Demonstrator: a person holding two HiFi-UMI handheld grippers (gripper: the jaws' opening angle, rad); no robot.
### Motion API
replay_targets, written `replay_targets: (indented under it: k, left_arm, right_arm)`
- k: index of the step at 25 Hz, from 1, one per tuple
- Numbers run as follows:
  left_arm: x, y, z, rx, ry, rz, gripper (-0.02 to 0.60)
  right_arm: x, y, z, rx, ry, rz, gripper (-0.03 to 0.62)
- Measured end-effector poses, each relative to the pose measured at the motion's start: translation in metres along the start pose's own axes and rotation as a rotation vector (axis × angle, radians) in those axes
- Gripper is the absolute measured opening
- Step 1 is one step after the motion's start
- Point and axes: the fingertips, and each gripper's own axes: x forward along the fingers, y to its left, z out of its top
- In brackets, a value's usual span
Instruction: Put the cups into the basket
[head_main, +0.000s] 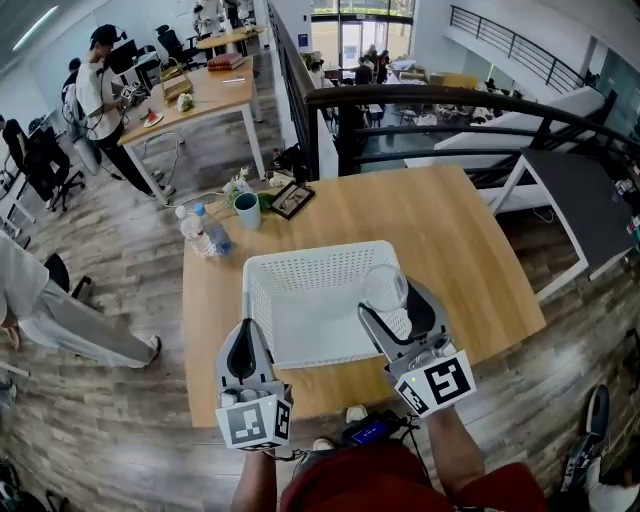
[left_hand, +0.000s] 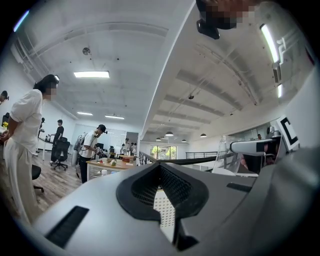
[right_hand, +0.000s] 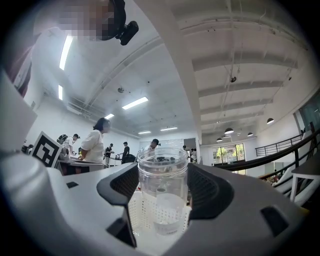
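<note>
Left gripper (head_main: 247, 335), clenched on nothing, hangs at the 7 o'clock corner of the white perforated basket (head_main: 300, 262). Right gripper (head_main: 392, 300) grasps a clear, empty plastic cup (right_hand: 162, 185) with a thick rim over the basket's 4 o'clock side. A teal cup (head_main: 247, 209) stands on the wooden table (head_main: 450, 240) beyond, at 11 o'clock.

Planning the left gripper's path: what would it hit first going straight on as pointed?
Probably the near wall of the white basket, visible between the fingers of the left gripper; depth is unclear.
</note>
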Motion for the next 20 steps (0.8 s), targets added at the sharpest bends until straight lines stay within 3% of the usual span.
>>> replay_targets:
  k: [14, 20]
  left_arm:
    - [0.025, -0.019, -0.005, 0.029, 0.026, 0.077, 0.000]
    - [0.035, -0.021, -0.003, 0.041, 0.035, 0.087, 0.000]
  right_arm:
    - [0.022, -0.026, -0.016, 0.046, 0.008, 0.127, 0.295]
    - [0.031, -0.037, -0.020, 0.072, 0.002, 0.141, 0.295]
